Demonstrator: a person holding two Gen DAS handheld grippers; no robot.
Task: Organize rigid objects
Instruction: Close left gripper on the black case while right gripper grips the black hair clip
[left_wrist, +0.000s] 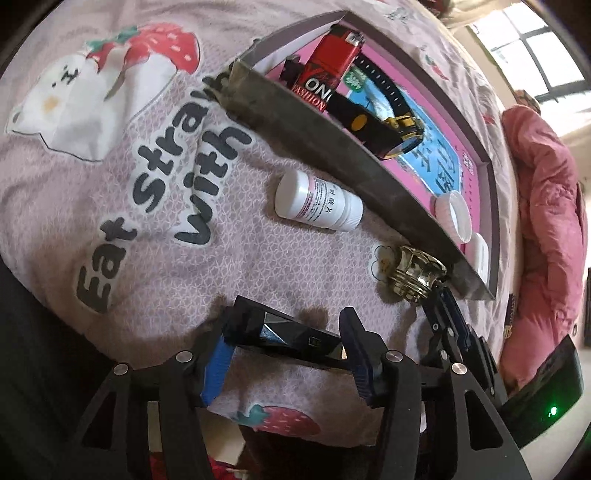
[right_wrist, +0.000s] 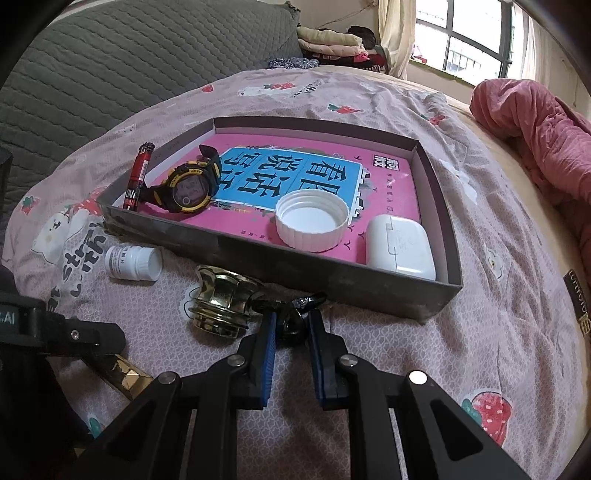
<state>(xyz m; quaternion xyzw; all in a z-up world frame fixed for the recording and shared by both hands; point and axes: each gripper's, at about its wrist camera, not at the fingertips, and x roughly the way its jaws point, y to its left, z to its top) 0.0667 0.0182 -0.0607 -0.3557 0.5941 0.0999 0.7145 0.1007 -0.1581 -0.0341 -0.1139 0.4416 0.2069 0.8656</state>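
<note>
A black faceted bar (left_wrist: 291, 332) lies on the pink strawberry bedsheet between the fingers of my left gripper (left_wrist: 288, 325). That gripper is open, with a sliver of gap at the right pad. My right gripper (right_wrist: 291, 317) is shut on a small black piece at the side of a brass knob (right_wrist: 221, 302), which rests on the sheet just before the box. A white pill bottle (left_wrist: 317, 203) lies on its side near the grey shallow box (right_wrist: 295, 254). Inside the box are a pink book (right_wrist: 295, 177), a black-and-yellow watch (right_wrist: 188, 188), a red pack (right_wrist: 138, 173), a white cap (right_wrist: 312, 221) and a white case (right_wrist: 400, 243).
A rumpled pink quilt (right_wrist: 546, 147) lies along the bed's right side. A grey quilted headboard (right_wrist: 110, 74) rises behind the bed, with folded clothes and a window farther back. Bare sheet lies to the left of the pill bottle and to the right of the box.
</note>
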